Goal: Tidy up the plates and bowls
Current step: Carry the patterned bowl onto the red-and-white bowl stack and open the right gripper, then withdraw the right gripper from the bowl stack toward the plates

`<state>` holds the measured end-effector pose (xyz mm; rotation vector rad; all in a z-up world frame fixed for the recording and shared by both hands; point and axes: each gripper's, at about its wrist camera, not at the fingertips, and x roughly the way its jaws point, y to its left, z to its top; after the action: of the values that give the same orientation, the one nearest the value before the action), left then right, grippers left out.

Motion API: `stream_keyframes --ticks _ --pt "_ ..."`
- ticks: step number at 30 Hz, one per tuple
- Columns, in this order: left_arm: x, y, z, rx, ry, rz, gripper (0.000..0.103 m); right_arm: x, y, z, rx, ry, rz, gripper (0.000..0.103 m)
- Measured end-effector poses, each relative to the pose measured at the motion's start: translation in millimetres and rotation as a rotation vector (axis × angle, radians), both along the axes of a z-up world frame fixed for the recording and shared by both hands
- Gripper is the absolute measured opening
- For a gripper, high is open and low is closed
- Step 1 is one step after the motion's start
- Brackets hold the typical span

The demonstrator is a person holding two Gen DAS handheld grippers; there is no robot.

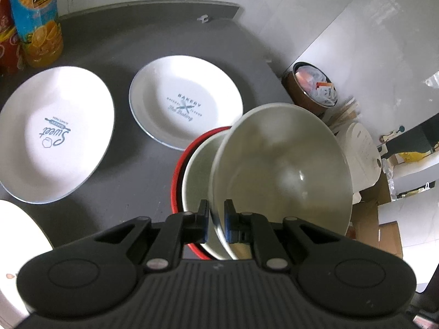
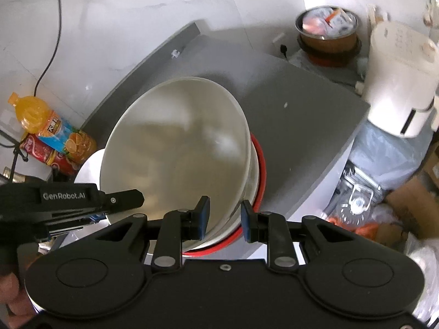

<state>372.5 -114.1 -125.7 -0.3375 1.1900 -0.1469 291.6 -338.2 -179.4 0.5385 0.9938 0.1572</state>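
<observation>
Left fingers [image 1: 214, 215] pinch the tilted bowl [image 1: 279, 170] rim; right fingers [image 2: 222, 215] parted

Plates [image 1: 186, 101] left — bowls [image 1: 279, 175] right

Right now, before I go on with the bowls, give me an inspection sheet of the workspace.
Surface: grey table, dry, no spills seen.
Job's things: two printed white plates, Sweet plate and Bakery plate, lie apart; tilted pale bowl held over a white bowl nested in a red bowl.
Clutter: orange juice bottle and red packet at the table's far edge.
Grippers: left gripper shut on the pale bowl's rim; right gripper open, straddling the stack's rim.
Cables: black cable along the wall.
Surroundings: full waste bin, white appliance, cardboard boxes on the floor.
</observation>
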Motion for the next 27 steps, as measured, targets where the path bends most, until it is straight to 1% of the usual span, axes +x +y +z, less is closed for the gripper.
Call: stream_keyframes --ticks 3,5,7,8,11,13,14,15,17,19,20,21,22,25,27 --pt "0 -3 -1 0.021 -0.007 -0.026 0.01 1 3 -3 -0.003 0.017 -0.004 0.026" --pt "1 -2 -3 0.023 0.013 -0.028 0.01 2 4 -3 -0.007 0.019 -0.004 0.028" --pt "1 -1 -3 0.03 0.013 -0.022 0.011 2 4 -2 -0.001 0.02 0.001 0.031" --pt "0 -1 -3 0.034 0.008 -0.019 0.014 1 4 0 0.001 0.016 0.004 0.033" --pt "0 2 0 0.049 0.004 -0.01 0.015 -1 4 6 -0.009 -0.001 0.005 0.039" --pt "-1 6 4 0.042 -0.004 -0.006 0.018 -3 5 10 -0.022 -0.014 0.006 0.048" --pt "-2 7 6 0.043 -0.007 -0.003 0.02 -5 5 13 -0.026 -0.021 0.006 0.049" --pt "-3 9 9 0.045 -0.012 0.0 0.021 -7 4 15 -0.027 -0.026 0.005 0.049" --pt "-5 11 13 0.054 -0.023 0.0 0.029 -10 3 17 -0.029 -0.036 -0.001 0.049" --pt "-10 15 18 0.065 -0.034 0.0 0.034 -13 5 16 -0.037 -0.046 0.004 0.048" --pt "-12 16 20 0.066 -0.043 0.0 0.037 -14 6 14 -0.04 -0.04 0.009 0.045" --pt "-15 19 22 0.069 -0.05 0.001 0.039 -15 7 12 -0.038 -0.036 0.013 0.036" --pt "-18 21 24 0.073 -0.056 0.002 0.041 -15 8 10 -0.037 -0.025 0.017 0.032" --pt "-25 28 29 0.085 -0.074 0.007 0.05 -22 11 7 -0.035 -0.007 0.0 0.033" --pt "-32 36 32 0.082 -0.09 0.016 0.054 -28 16 11 -0.036 -0.022 -0.002 0.035"
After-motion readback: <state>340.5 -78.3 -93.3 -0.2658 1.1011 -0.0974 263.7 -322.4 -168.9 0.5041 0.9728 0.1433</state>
